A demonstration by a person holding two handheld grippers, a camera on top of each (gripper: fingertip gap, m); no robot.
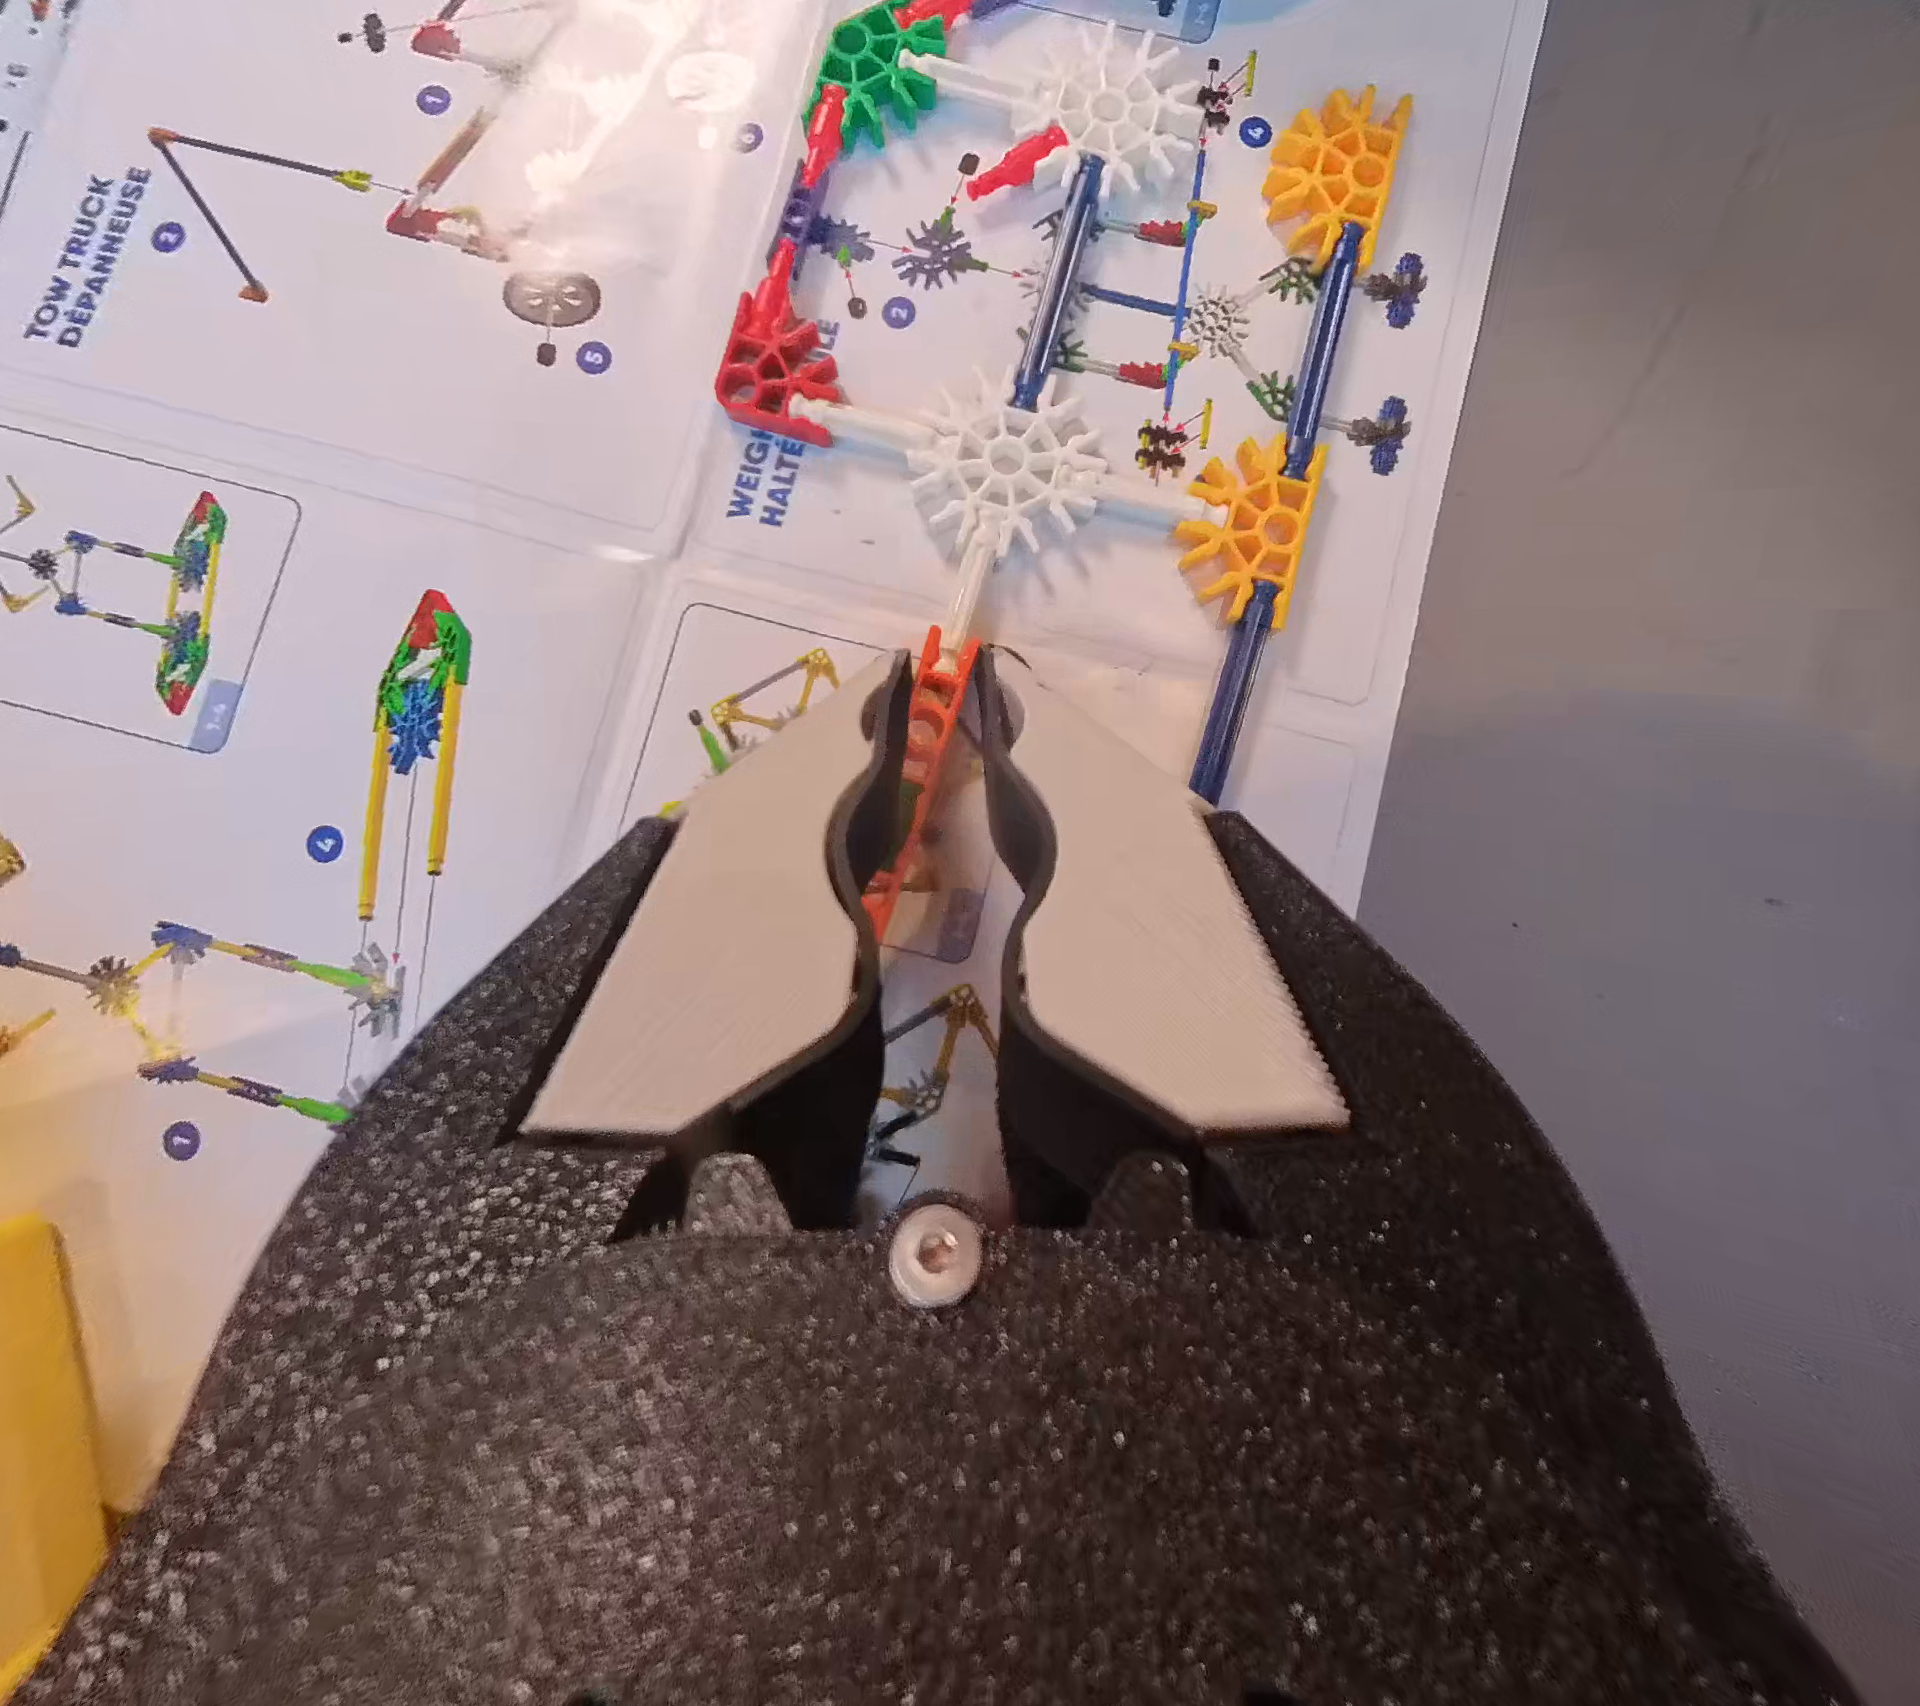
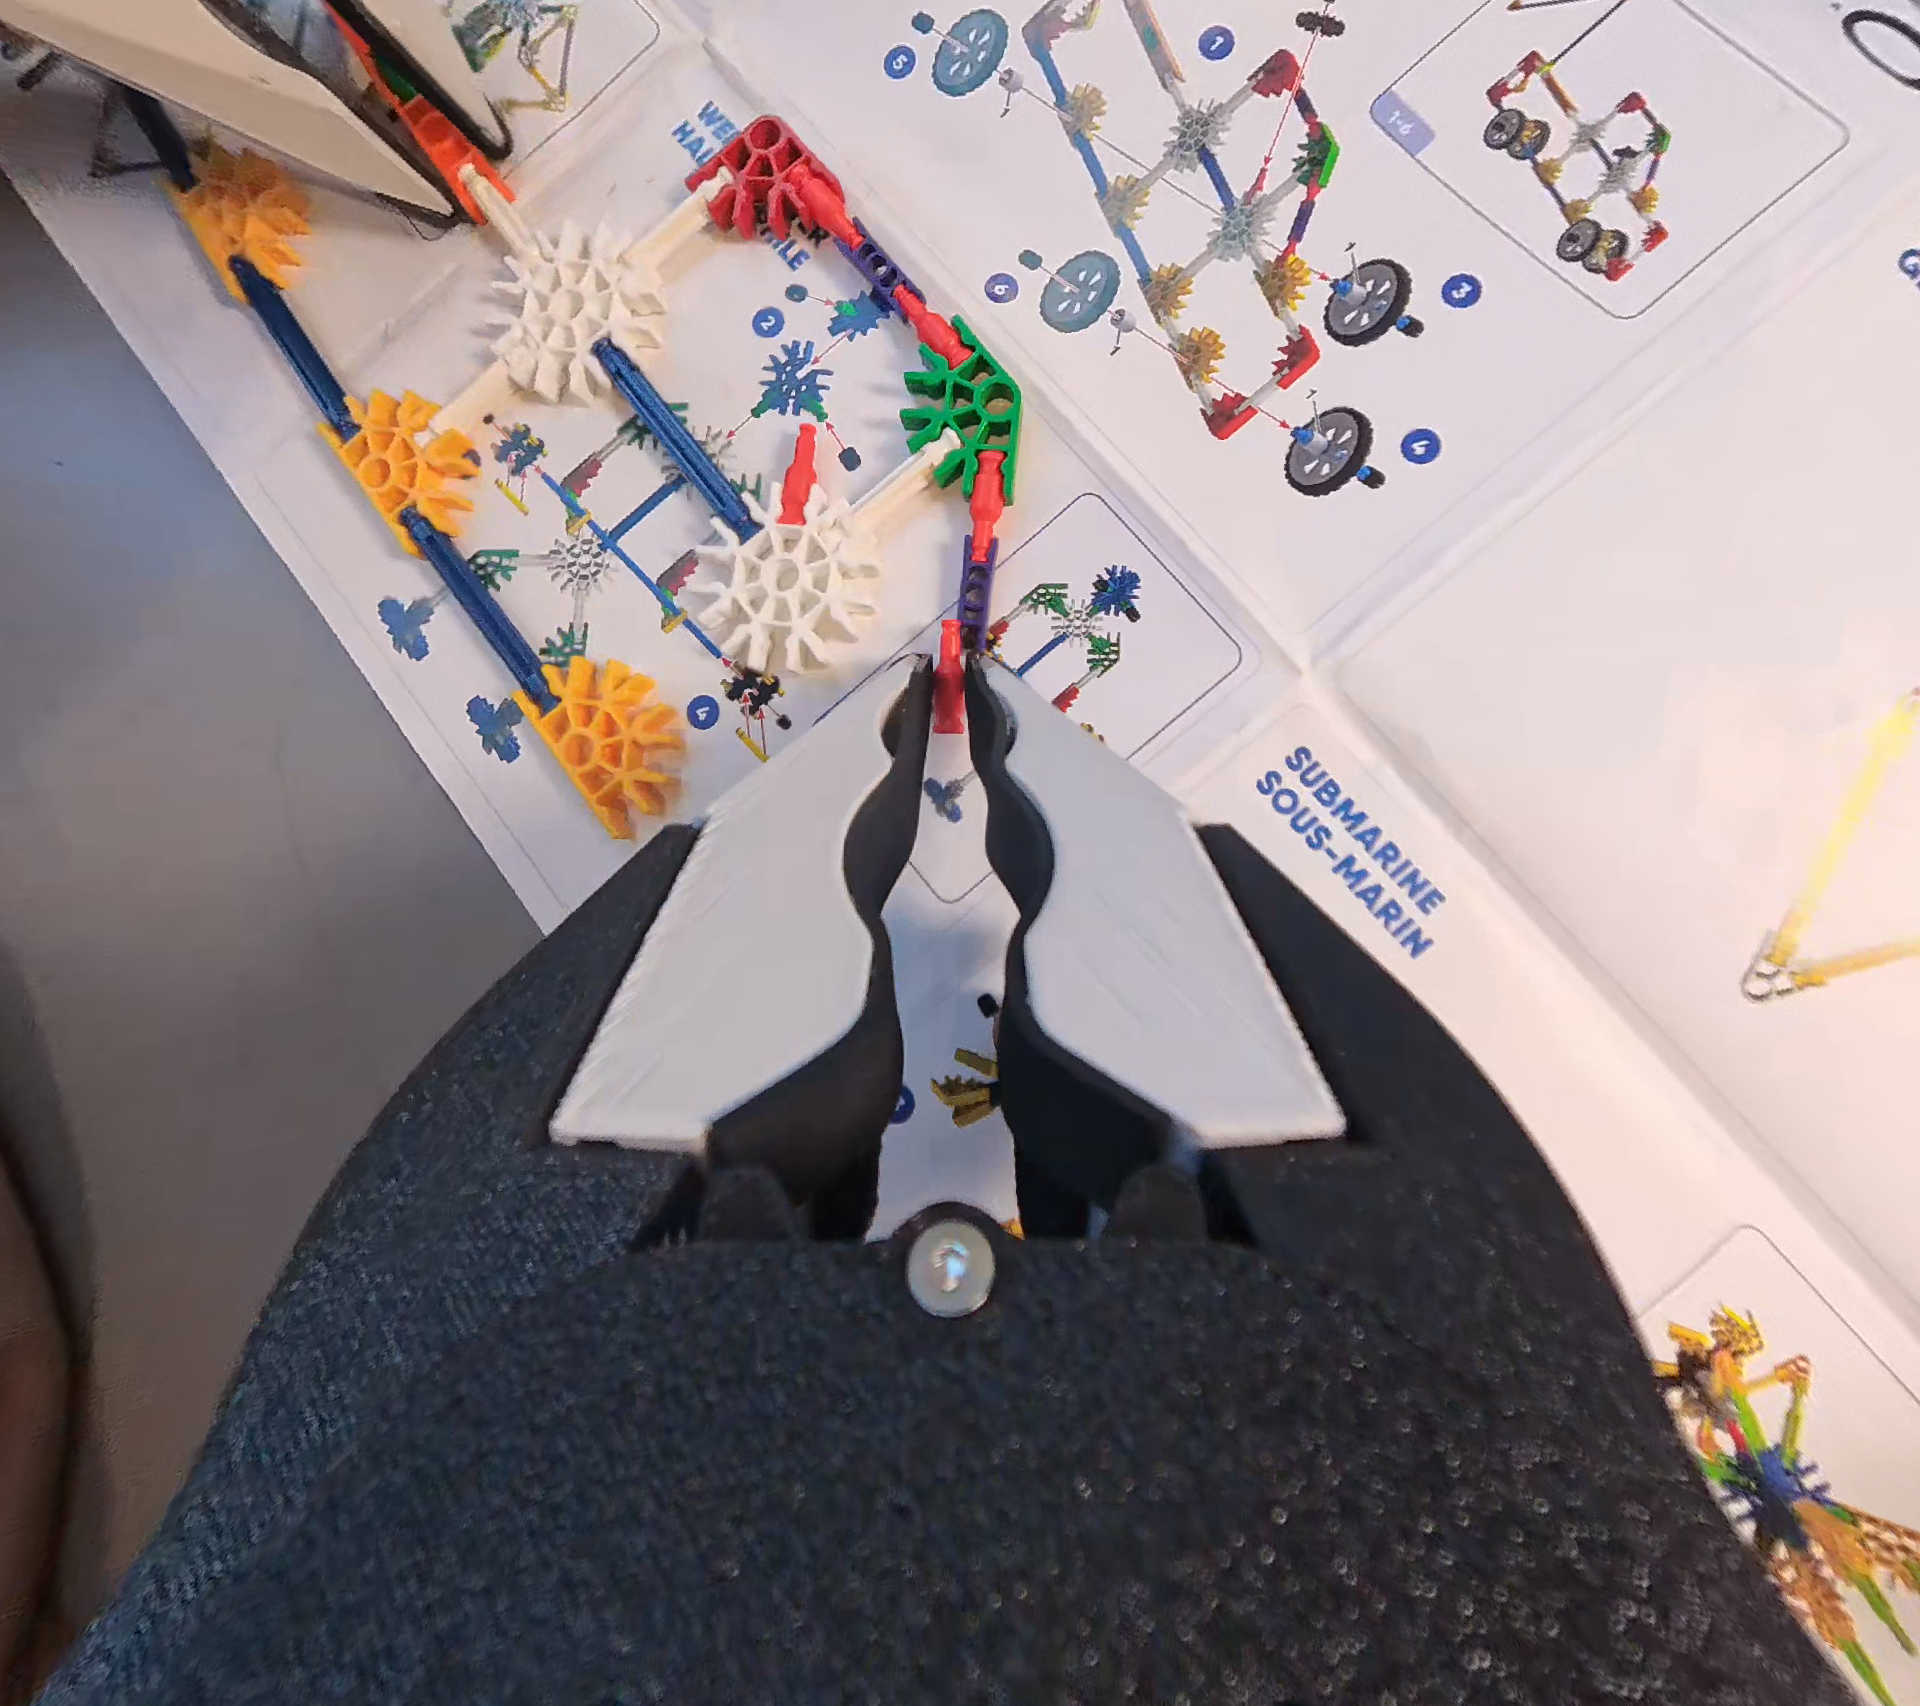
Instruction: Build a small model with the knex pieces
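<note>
Printed sheet (image 1: 343, 430) underneath, I'd keep my left gripper (image 1: 932, 669) pinching the orange connector (image 1: 925, 721) steady while my right gripper (image 2: 943, 680), clamped on the red rod (image 2: 948, 669), pushes straight.

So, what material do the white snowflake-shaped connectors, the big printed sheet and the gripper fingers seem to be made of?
White connectors: likely moulded hard plastic, smooth with crisp spokes and a slight sheen.
Printed sheet: probably glossy paper; it shows fold creases and strong glare.
Left gripper fingers: pale faces show fine parallel ridges, suggesting 3D-printed plastic; the black inner pads look matte, maybe rubber. The right gripper looks alike.
</note>
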